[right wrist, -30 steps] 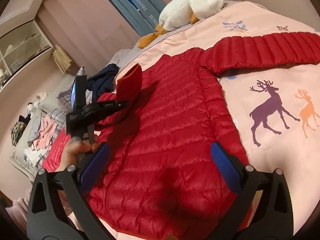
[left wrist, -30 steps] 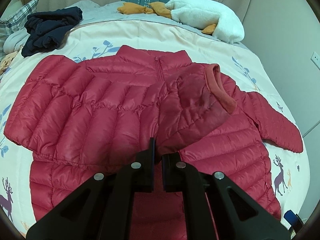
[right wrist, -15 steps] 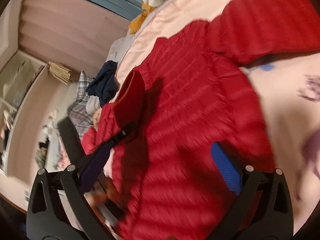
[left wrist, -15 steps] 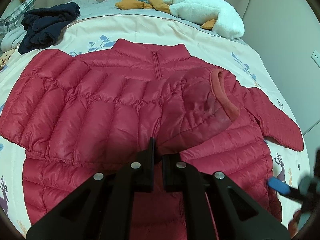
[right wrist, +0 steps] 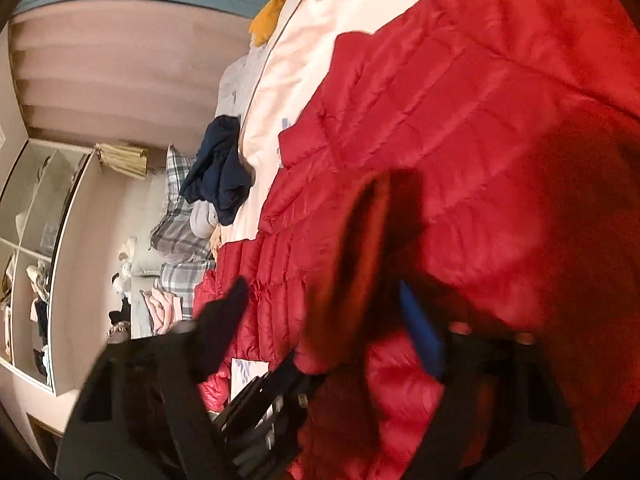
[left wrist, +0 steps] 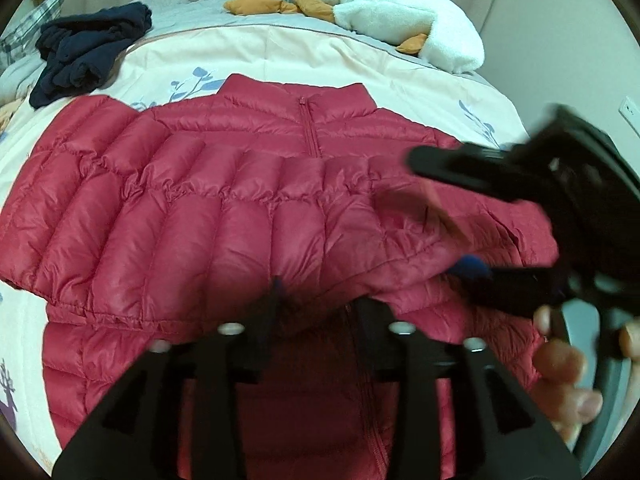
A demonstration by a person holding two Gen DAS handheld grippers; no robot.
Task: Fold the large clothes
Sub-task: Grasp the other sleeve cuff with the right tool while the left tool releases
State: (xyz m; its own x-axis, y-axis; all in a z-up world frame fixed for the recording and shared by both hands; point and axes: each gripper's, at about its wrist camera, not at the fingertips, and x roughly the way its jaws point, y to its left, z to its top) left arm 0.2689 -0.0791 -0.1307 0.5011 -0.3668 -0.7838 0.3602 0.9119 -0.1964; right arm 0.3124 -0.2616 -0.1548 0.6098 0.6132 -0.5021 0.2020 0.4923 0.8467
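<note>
A: Right, the red jacket [left wrist: 224, 236] lies front-up on the bed [left wrist: 280, 56], collar toward the headboard. One sleeve [left wrist: 208, 216] is folded across the chest.

B: Left hand-held gripper [left wrist: 316, 300]?

A: Jaws parted, the sleeve's lower edge sitting in the gap. Can't tell if it's touching either finger. Looks like it's letting go.

B: Right hand-held gripper [left wrist: 448, 216]?

A: Spread wide around the cuff [right wrist: 352, 264] end, not pinched. Blurry in both views.

B: So how to do this step well?

A: My read: lay the cuff flat on the chest, press the puff down so it doesn't spring back. Keep the sleeve straight across, level with the armpit line. Slippery shell, so release low, not from height.

B: Risks?

A: Cuff standing up or sliding off the far side.

B: Surroundings?

A: Pale quilt with blue leaf and deer print. Dark blue clothes [left wrist: 88, 52] piled at the bed's top corner, white plush toy [left wrist: 404, 28] by the headboard, plaid pillow [right wrist: 180, 224], curtains, open shelving [right wrist: 36, 256].
</note>
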